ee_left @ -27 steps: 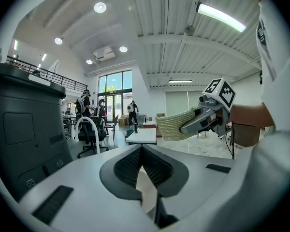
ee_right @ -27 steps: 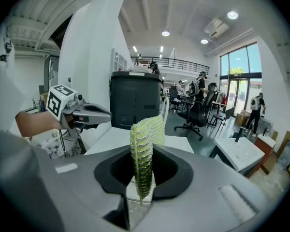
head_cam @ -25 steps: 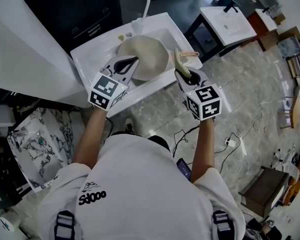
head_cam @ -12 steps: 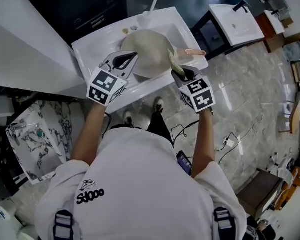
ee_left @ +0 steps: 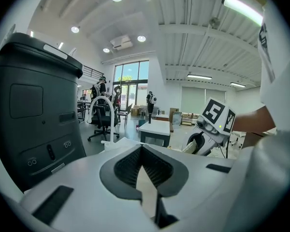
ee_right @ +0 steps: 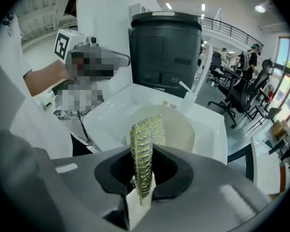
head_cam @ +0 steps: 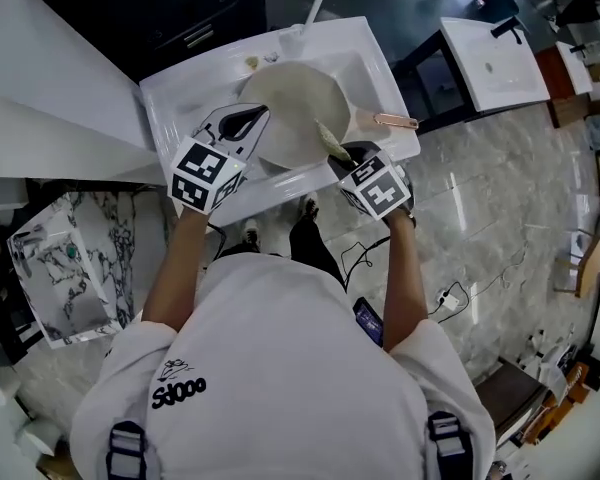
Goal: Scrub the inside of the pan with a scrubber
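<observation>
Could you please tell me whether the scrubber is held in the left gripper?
No, the scrubber stands clamped between the jaws of the right gripper, as the right gripper view shows.

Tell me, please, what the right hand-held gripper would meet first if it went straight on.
Probably the inside of the pan: the scrubber clamped in the right hand-held gripper sticks out ahead and points into it. Whether it already touches is unclear.

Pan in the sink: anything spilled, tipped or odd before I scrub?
Nothing stands out. The pan lies in the sink, its handle reaching over the right rim, and no spill shows. The scrubber stands edge-up in the jaws of the right gripper.
</observation>
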Motion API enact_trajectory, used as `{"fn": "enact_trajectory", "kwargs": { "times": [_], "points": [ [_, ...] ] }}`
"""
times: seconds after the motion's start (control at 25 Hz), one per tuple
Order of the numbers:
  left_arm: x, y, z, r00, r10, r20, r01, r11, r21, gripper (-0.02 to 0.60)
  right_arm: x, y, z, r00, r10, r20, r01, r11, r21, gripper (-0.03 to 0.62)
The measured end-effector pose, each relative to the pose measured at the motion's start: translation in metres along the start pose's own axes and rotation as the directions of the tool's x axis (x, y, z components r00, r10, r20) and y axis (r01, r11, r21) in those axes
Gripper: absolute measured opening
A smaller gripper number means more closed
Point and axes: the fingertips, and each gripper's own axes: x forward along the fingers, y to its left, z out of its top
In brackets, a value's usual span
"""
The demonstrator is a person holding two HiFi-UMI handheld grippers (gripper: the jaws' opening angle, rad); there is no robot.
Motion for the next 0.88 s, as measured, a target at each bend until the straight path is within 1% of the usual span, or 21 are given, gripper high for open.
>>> {"fn": "enact_trajectory", "kwargs": {
  "times": [0.08,0.2,0.32,0.4,0.48,0.6,0.72,0.88],
  "points": [
    [0.009,0.004,-0.002,1.0,0.017,-0.015,-0.017,1.0,-0.016,-0.005,0.013,-0.006,-0.007,0.998,0.027,-0.05,-0.029,0.999,-0.04,0.074],
    [0.018,0.011,-0.008,0.998,0.043,-0.038,-0.045,0.998,-0.04,-0.005,0.032,-0.013,-0.018,0.99,0.071,-0.119,-0.079,0.995,-0.067,0.074],
    [0.024,0.019,-0.016,0.996,0.069,-0.064,-0.073,0.995,-0.062,-0.005,0.053,-0.019,-0.027,0.978,0.119,-0.169,-0.136,0.986,-0.093,0.074],
    [0.025,0.025,-0.021,0.993,0.088,-0.078,-0.093,0.993,-0.075,-0.005,0.065,-0.02,-0.032,0.965,0.163,-0.204,-0.188,0.976,-0.109,0.074],
    [0.025,0.031,-0.024,0.99,0.108,-0.089,-0.116,0.989,-0.087,-0.005,0.072,-0.022,-0.04,0.939,0.206,-0.275,-0.248,0.961,-0.126,0.074],
    [0.025,0.039,-0.028,0.985,0.136,-0.102,-0.147,0.983,-0.106,-0.005,0.075,-0.025,-0.054,0.883,0.259,-0.393,-0.338,0.929,-0.148,0.074],
    [0.023,0.044,-0.034,0.98,0.165,-0.114,-0.179,0.975,-0.129,-0.005,0.082,-0.026,-0.057,0.842,0.306,-0.445,-0.41,0.899,-0.157,0.074],
    [0.022,0.051,-0.043,0.973,0.196,-0.125,-0.215,0.964,-0.158,-0.005,0.091,-0.03,-0.058,0.801,0.326,-0.502,-0.457,0.875,-0.161,0.072]
  ]
}}
